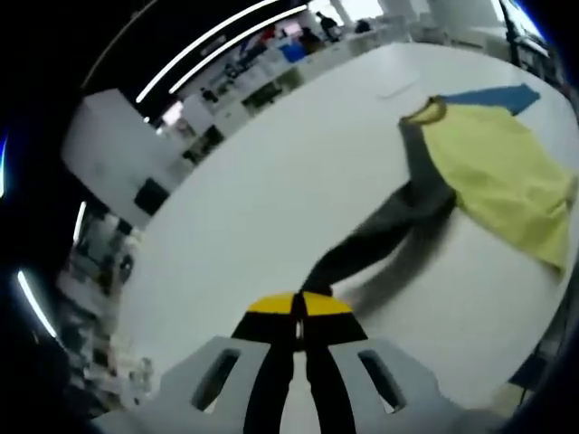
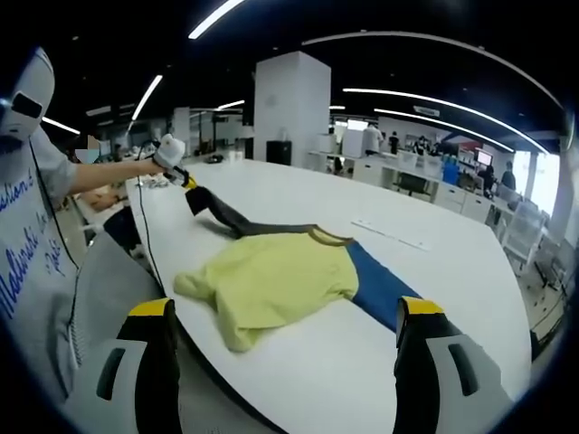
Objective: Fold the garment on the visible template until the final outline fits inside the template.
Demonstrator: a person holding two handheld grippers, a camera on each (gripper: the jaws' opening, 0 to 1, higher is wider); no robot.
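In the left gripper view the left gripper (image 1: 299,312) sits at the bottom with its yellow-tipped jaws pressed together on the end of the grey sleeve (image 1: 380,231), which stretches away from the tips in a taut, slightly lifted band toward the shirt (image 1: 493,172). In the right gripper view the right gripper (image 2: 285,316) has its jaws spread wide and holds nothing, hovering over the near edge of the white table (image 2: 298,194). Just past those jaws the shirt lies crumpled on the table: a yellow body bunched toward the near edge, a darker collar band, a blue sleeve (image 2: 380,287) lying flat to the right, and the grey sleeve running off to the far left. The sleeves make the shirt's long axis, running from the blue cuff across to the pulled grey cuff. At the far left a person's hand (image 2: 156,166) holds the left gripper. Desks and a white pillar (image 2: 291,108) stand beyond the table.
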